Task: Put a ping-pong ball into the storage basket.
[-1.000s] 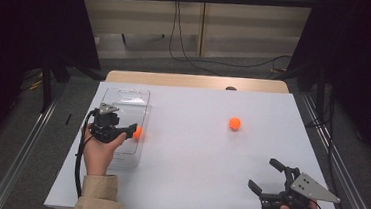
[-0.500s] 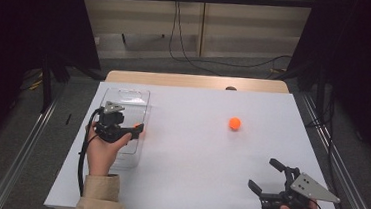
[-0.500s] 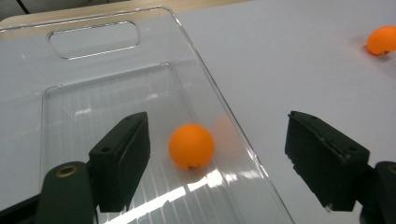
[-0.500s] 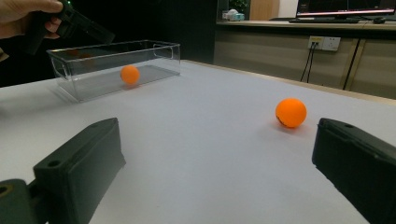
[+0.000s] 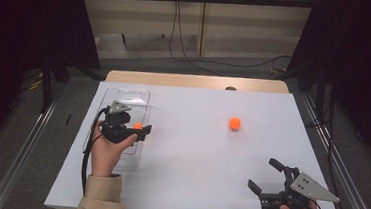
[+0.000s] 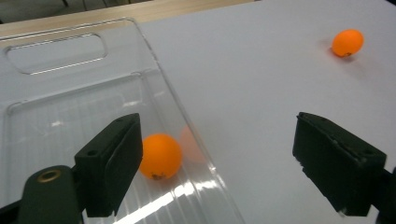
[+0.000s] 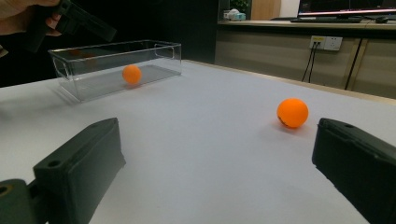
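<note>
Seen from above, the left gripper [image 5: 138,132] partly hides a smooth round orange ball [image 6: 160,156] lying inside the clear rectangular plastic bin [image 5: 144,97] near the white surface's [image 5: 192,185] left edge; its jaws, just opening, stand released. A second orange ball [image 5: 234,123] lies mid-surface. The right gripper [image 5: 268,178], jaws wide and empty, hovers by the near right corner.

Two orange balls [image 5: 234,123] [image 5: 137,126], one clear bin [image 5: 124,97], two grippers [image 5: 141,132] [image 5: 263,177]
</note>
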The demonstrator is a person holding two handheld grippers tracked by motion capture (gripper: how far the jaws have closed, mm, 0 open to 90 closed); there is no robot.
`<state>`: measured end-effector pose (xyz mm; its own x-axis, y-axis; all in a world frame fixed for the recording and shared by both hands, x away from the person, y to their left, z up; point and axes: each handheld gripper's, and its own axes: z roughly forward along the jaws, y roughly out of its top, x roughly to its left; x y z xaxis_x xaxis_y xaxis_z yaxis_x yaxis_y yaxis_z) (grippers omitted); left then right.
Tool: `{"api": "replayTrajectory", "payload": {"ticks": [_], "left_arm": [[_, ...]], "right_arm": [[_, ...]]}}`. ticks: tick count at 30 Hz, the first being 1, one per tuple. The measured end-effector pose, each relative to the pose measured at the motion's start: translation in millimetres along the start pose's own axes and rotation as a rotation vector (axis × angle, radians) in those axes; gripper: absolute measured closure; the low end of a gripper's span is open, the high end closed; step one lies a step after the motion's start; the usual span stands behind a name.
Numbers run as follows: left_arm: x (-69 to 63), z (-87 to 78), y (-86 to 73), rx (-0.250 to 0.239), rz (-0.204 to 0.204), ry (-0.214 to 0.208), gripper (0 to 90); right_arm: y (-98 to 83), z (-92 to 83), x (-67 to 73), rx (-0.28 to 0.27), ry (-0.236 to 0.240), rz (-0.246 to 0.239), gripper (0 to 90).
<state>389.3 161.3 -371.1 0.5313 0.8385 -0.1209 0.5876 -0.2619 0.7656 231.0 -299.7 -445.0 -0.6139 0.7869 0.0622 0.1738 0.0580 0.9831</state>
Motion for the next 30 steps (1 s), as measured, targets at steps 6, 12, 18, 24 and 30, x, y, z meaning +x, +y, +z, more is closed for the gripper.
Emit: {"api": "replayTrajectory", "payload": {"ticks": [6,12,18,24,30], "left_arm": [[-4.2,1.4,2.0,0.009,0.023,-0.036,15.2],[-10.8,2.5,4.2,0.005,0.032,-0.072,14.5],[-16.3,3.7,6.4,0.003,0.041,-0.098,13.9],[-20.1,8.5,6.0,0.006,0.044,-0.103,13.3],[-24.7,12.6,6.6,0.014,0.051,-0.115,12.6]], "right_arm": [[-0.1,0.6,0.3,0.004,0.001,0.000,1.4],[-0.1,0.5,-0.5,0.001,-0.002,0.001,1.4],[0.2,1.6,0.5,0.003,0.003,-0.002,1.4],[-0.1,2.3,0.5,0.004,0.005,-0.002,1.4],[-0.3,1.9,-0.3,0.005,0.003,0.004,1.4]]}}
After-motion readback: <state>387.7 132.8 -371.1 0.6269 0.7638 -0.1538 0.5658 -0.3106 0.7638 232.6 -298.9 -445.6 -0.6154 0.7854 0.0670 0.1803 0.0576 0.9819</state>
